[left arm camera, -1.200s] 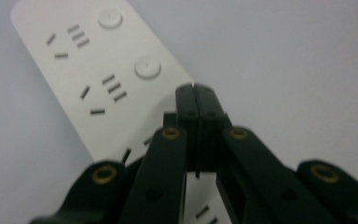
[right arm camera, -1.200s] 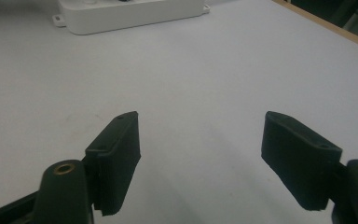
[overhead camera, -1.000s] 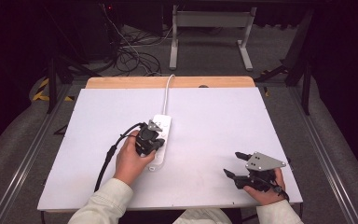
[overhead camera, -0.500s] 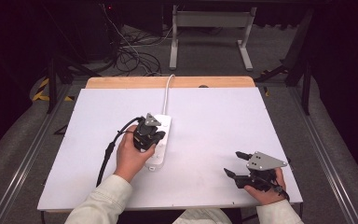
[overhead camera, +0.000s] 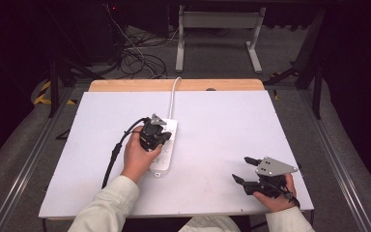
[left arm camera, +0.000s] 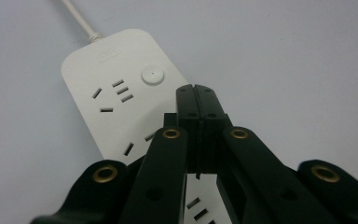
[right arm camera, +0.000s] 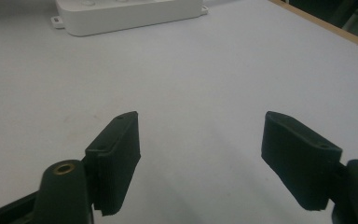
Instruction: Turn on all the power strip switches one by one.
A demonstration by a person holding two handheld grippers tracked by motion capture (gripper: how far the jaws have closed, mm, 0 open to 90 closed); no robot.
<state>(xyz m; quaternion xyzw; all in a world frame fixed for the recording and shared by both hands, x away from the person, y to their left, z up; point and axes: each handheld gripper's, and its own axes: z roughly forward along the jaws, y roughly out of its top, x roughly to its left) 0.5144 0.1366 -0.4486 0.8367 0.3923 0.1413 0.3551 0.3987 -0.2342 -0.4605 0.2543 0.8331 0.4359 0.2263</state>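
Power strip lies flat on the white worktop, a little left of its middle, its long axis running from the near edge toward the far edge, where its white cord leaves over the wooden strip. In the left gripper view the round switch button sits at the cord end, next to the first set of socket slots. The left gripper hangs directly over the strip with its jaws clenched together on nothing, the joined tips pointing just short of that button. Judging from this, the closed jaws are meant to serve as a single blunt poker for pressing the switch, which would explain why they are pinched together rather than spread.

The right gripper rests near the worktop's near right corner, well apart from the strip, jaws spread wide and empty; the right gripper view shows the strip's near end far off. It seems parked out of the way, since the press looks like a one-handed job.

Compared with a second ago, the left gripper has travelled along the strip toward the cord end, closing on the button. The right gripper and the strip itself have not shifted.
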